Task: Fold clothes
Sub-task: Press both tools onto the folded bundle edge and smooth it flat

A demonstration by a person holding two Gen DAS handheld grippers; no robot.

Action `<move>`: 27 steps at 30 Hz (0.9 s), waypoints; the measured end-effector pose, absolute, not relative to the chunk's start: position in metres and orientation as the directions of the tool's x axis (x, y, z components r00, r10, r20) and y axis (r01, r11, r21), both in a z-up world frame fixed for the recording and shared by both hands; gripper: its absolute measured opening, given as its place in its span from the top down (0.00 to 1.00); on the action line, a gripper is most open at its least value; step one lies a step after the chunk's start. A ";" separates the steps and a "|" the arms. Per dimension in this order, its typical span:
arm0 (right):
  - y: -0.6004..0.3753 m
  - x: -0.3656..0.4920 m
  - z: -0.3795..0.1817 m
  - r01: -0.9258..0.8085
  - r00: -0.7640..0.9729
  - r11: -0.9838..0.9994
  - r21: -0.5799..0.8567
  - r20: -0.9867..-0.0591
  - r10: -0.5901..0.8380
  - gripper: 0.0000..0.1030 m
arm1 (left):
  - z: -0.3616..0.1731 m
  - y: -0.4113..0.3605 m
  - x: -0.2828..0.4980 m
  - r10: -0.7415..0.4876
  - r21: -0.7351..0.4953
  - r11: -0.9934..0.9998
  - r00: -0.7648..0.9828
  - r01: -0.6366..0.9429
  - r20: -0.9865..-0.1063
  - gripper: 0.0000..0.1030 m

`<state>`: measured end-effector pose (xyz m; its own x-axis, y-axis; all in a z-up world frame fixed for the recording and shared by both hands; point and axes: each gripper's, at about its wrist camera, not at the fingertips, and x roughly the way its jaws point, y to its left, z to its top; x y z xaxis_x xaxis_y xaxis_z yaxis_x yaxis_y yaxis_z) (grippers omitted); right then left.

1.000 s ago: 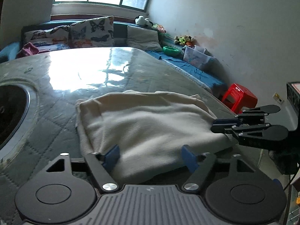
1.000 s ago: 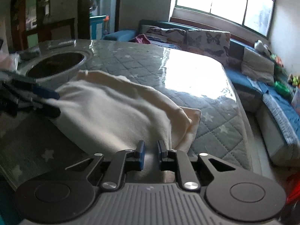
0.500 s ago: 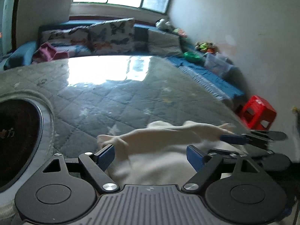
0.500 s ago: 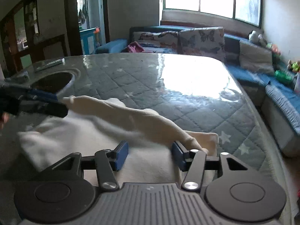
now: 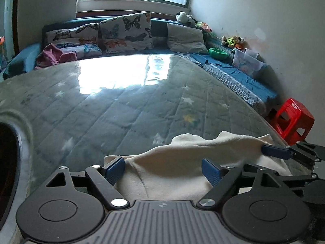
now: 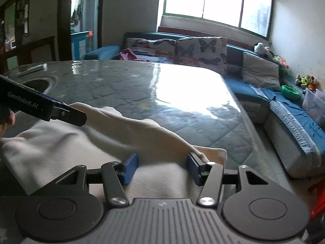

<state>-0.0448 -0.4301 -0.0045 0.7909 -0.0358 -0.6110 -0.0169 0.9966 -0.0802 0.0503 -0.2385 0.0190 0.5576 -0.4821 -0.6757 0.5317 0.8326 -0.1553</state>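
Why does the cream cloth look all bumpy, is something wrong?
Nothing is broken. The cream cloth is bunched into a ridge at the table's near edge, not lying flat. Both grippers' fingers are open around it.

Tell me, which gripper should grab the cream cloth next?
Probably the right gripper: it is open with the cream cloth's raised fold just past its fingertips. The left gripper is open too, over flatter cloth.

The cloth (image 5: 178,162) is spread on the table (image 5: 121,105) at its near edge. A sofa (image 5: 233,75) is set behind and right, pillows (image 5: 126,32) on it.
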 end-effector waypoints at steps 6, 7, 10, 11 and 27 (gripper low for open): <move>-0.449 -0.028 -0.006 -0.007 0.788 0.998 -0.066 -0.615 -0.035 0.43 | 0.015 -0.259 0.059 -0.456 -0.105 0.836 0.577 0.538 -0.677 0.10; -0.450 -0.028 -0.005 -0.007 0.788 0.998 -0.062 -0.615 -0.033 0.42 | 0.015 -0.259 0.057 -0.455 -0.104 0.838 0.581 0.536 -0.675 0.08; -0.448 -0.031 -0.004 -0.003 0.790 0.999 -0.051 -0.613 -0.029 0.38 | 0.017 -0.256 0.050 -0.448 -0.091 0.842 0.593 0.532 -0.669 0.03; -0.446 -0.034 -0.003 -0.003 0.792 0.999 -0.048 -0.609 -0.027 0.34 | 0.018 -0.255 0.047 -0.444 -0.085 0.843 0.597 0.531 -0.668 0.02; -0.415 -0.084 0.002 0.012 0.831 1.000 -0.016 -0.556 -0.019 0.01 | 0.024 -0.203 -0.003 -0.419 -0.104 0.872 0.620 0.478 -0.664 0.00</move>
<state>-0.0838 -0.4151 0.0019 0.8308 -0.0189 -0.5563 0.0121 0.9998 -0.0158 -0.0034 -0.2033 0.0236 0.6196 -0.4187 -0.6639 0.4783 0.8721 -0.1036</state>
